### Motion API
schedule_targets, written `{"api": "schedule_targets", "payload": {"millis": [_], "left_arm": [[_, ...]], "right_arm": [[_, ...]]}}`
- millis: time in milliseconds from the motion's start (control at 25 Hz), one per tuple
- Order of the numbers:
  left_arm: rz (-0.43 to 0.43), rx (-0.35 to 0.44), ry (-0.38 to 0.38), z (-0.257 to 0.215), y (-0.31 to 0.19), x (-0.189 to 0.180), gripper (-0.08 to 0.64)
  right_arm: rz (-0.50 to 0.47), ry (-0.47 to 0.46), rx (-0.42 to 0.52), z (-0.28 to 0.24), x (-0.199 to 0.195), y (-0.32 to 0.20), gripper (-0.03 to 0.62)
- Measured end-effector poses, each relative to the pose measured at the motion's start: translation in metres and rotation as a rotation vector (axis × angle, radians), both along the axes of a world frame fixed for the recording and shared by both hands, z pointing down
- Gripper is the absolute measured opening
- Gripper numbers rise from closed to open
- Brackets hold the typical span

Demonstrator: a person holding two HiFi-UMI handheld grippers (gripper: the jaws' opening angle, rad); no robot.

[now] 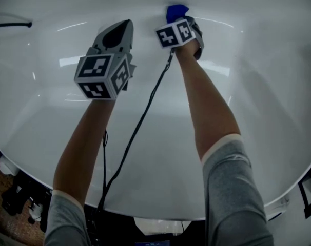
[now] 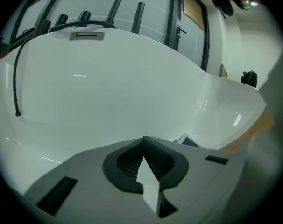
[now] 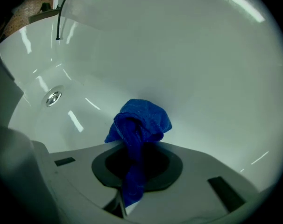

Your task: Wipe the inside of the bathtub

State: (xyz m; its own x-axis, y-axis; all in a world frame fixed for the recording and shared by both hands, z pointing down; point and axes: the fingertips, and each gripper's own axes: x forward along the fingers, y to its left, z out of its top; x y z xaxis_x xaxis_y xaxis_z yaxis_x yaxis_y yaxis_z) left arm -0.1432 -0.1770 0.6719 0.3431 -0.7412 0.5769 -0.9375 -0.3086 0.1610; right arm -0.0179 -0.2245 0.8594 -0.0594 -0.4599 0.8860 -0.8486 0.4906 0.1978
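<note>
I look down into a white bathtub [image 1: 258,86] with both arms reaching inside it. My right gripper [image 1: 182,15] is shut on a blue cloth [image 1: 175,11], whose bunched end presses against the far tub wall. In the right gripper view the blue cloth [image 3: 139,125] hangs out between the jaws of the right gripper [image 3: 134,148] against the white tub surface [image 3: 202,69]. My left gripper [image 1: 125,25] hovers beside it to the left, shut with nothing in it. The left gripper [image 2: 144,143] points at the bare tub wall [image 2: 109,92].
A round metal drain [image 3: 53,97] sits in the tub floor, left of the cloth. A black cable [image 1: 140,122] runs from the right gripper down over the tub's near rim [image 1: 160,211]. Another black hose [image 2: 17,78] hangs over the tub's rim. Dark gear lies on the floor [image 1: 14,199].
</note>
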Motion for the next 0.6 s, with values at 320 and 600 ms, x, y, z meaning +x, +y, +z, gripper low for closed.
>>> {"api": "schedule_targets", "payload": {"millis": [320,600], "left_arm": [[0.005,-0.004,-0.015,-0.001,0.011,-0.005,0.006],[0.03,0.026,-0.019,-0.011,0.006,0.011,0.005]], "right_arm": [[0.189,-0.129,0.003,-0.004,0.035,-0.006,0.049],[0.341,-0.036,0.018,-0.002,0.119,-0.011,0.049]]}}
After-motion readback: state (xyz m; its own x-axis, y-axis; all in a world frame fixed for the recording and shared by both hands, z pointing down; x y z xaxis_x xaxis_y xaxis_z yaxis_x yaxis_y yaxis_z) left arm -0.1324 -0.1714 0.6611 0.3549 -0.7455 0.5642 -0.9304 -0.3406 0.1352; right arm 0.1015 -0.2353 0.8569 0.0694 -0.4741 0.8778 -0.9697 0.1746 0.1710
